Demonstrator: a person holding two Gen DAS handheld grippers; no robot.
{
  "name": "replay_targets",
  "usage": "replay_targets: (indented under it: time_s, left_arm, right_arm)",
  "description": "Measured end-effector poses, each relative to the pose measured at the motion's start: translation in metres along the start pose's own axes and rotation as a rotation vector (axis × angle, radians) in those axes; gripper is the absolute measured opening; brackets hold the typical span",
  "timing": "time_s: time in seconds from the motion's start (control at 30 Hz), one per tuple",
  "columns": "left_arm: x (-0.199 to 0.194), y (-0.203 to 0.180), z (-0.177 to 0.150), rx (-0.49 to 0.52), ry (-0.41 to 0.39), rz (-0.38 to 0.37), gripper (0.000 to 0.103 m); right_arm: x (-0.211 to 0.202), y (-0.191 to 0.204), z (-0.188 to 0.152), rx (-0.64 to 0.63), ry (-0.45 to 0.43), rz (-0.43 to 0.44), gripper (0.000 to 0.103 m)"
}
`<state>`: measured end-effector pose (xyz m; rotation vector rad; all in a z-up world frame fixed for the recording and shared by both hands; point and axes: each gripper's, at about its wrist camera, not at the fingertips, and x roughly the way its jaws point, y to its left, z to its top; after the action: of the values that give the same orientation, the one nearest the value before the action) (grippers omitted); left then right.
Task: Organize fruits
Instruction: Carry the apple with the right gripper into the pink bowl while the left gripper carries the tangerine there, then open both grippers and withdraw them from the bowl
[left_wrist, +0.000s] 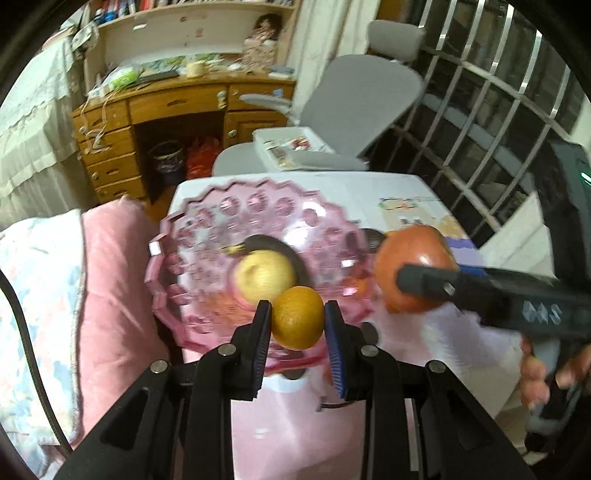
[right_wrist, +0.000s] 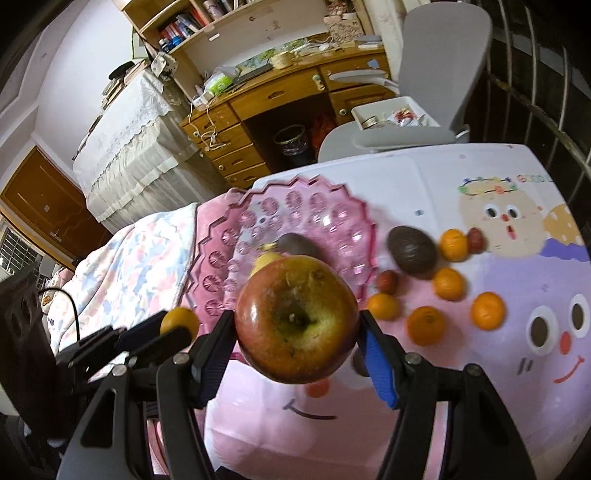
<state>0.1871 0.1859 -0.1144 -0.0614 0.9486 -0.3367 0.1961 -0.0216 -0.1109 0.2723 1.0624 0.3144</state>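
Landmark: the pink bowl (right_wrist: 295, 206). Inside it lie a yellow fruit (left_wrist: 264, 275) and a dark one (right_wrist: 295, 245). The left gripper (left_wrist: 297, 325) clamps a small orange (left_wrist: 297, 317) over the bowl's near rim; the right gripper (right_wrist: 297, 328) clamps an apple (right_wrist: 297, 319) there too. Outstanding: an avocado (right_wrist: 412, 251) and several oranges (right_wrist: 487, 310) (plus small red fruits) beside the bowl, on the tablecloth (right_wrist: 498, 387).

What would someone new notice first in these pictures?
A big red-yellow apple clamped in the right hand-held gripper, close to the lens. Beside it, the left hand-held gripper holds a small orange over the pink glass bowl. More fruit lies on the cartoon tablecloth.
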Motion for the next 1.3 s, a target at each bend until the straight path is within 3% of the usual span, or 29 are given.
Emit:
replay_targets:
  time_s: [0.3,0.77,0.87,1.13,1.3]
  left_arm:
    - [0.033,0.05,0.006,-0.083,0.012,-0.027,0.027]
    - [0.051,0.073,0.002,-0.128,0.029,-0.056,0.03]
    - [0.052,0.076,0.0,-0.134,0.045,-0.074,0.036]
    - [0.035,0.085,-0.006,-0.194,0.042,-0.052,0.065]
    - [0.024,0.083,-0.011,-0.203,0.059,-0.037,0.07]
  right_arm:
    - [0.048,0.04,-0.014,-0.052,0.108,-0.067,0.066]
    - [0.092,0.059,-0.015,-0.093,0.194,-0.127,0.066]
    - [0.098,0.061,-0.016,-0.091,0.207,-0.135,0.066]
    - [0.088,0.068,-0.013,-0.118,0.158,-0.117,0.067]
    - [0.077,0.067,-0.017,-0.116,0.14,-0.115,0.067]
